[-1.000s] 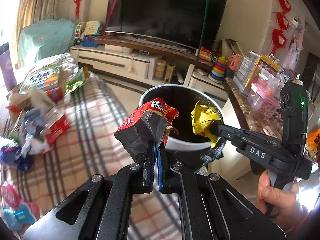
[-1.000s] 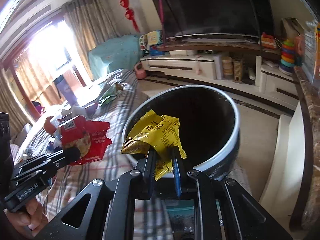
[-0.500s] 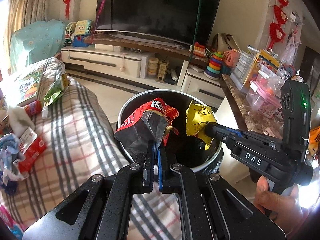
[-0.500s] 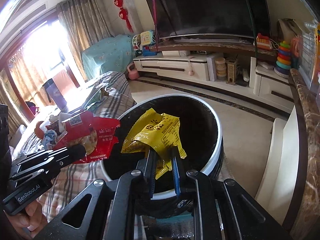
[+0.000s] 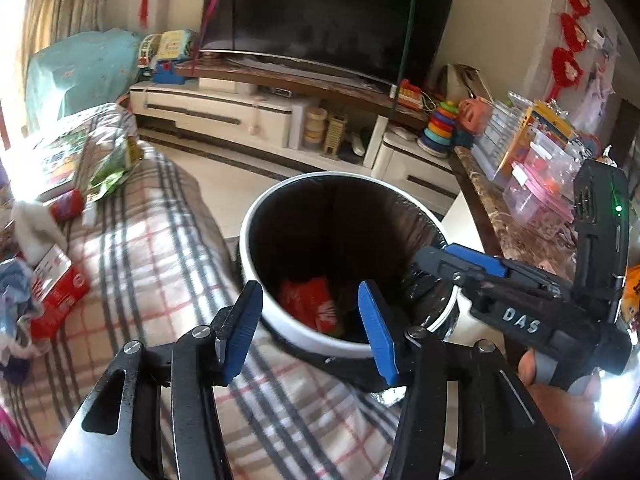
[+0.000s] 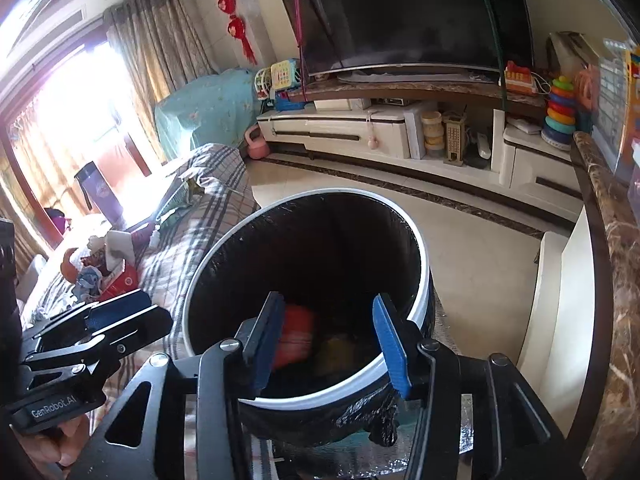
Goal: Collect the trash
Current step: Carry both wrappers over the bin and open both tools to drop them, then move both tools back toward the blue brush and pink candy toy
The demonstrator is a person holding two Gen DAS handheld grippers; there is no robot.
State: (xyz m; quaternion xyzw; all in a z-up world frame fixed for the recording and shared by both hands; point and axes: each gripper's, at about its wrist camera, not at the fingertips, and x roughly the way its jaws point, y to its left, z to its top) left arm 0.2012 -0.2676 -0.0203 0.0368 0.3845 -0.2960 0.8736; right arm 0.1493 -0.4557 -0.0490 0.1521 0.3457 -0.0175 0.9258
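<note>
A white-rimmed trash bin (image 5: 280, 322) with a black liner stands beside the plaid sofa; it also shows in the right wrist view (image 6: 424, 272). A red wrapper (image 5: 308, 306) lies at its bottom, seen too in the right wrist view (image 6: 296, 334) next to a yellow wrapper (image 6: 340, 350). My left gripper (image 5: 310, 330) is open and empty over the bin's near rim. My right gripper (image 6: 328, 344) is open and empty over the bin; it also shows in the left wrist view (image 5: 436, 254). More trash (image 5: 52, 296) lies on the sofa at left.
The plaid sofa (image 5: 152, 264) carries wrappers, a red packet and a green bag (image 5: 108, 168). A marble counter (image 5: 516, 236) with toy boxes stands to the right of the bin. A TV (image 5: 328, 20) and low cabinet (image 5: 224, 112) stand behind.
Both grippers opened. The red wrapper left my left gripper and the yellow wrapper left my right gripper; both now lie inside the bin.
</note>
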